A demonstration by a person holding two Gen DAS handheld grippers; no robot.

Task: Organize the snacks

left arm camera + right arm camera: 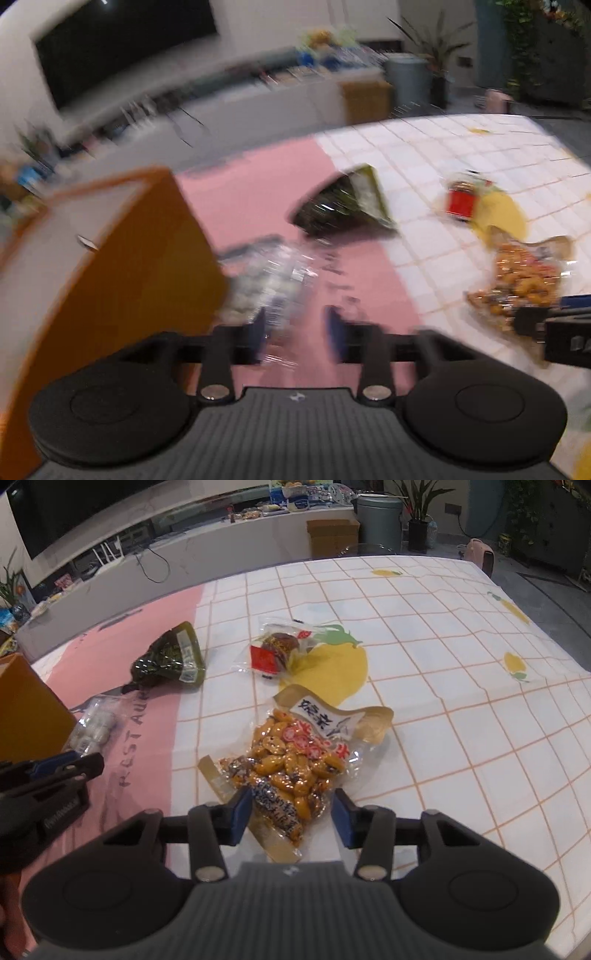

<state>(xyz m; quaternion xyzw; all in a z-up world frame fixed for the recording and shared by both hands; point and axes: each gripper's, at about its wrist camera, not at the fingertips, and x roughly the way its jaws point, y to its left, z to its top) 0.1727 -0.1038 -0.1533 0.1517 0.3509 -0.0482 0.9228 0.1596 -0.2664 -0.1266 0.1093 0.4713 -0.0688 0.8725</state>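
My right gripper (291,816) points down at a clear bag of yellow glazed beans (291,760) lying on the checked tablecloth. The bag's near end sits between the blue pads; the left pad is at its edge, and a small gap shows at the right pad. My left gripper (295,332) stands open over the pink strip, with a clear packet of white pieces (266,284) just ahead of its left finger. That view is blurred. A dark green triangular packet (343,203) and a red-labelled packet (465,199) lie farther out.
An open orange box (147,258) stands at the left, against the clear packet. The table's cloth (443,664) is white with orange checks and yellow fruit prints. Beyond the far edge are a long counter with clutter, a grey bin (380,517) and cardboard boxes (332,535).
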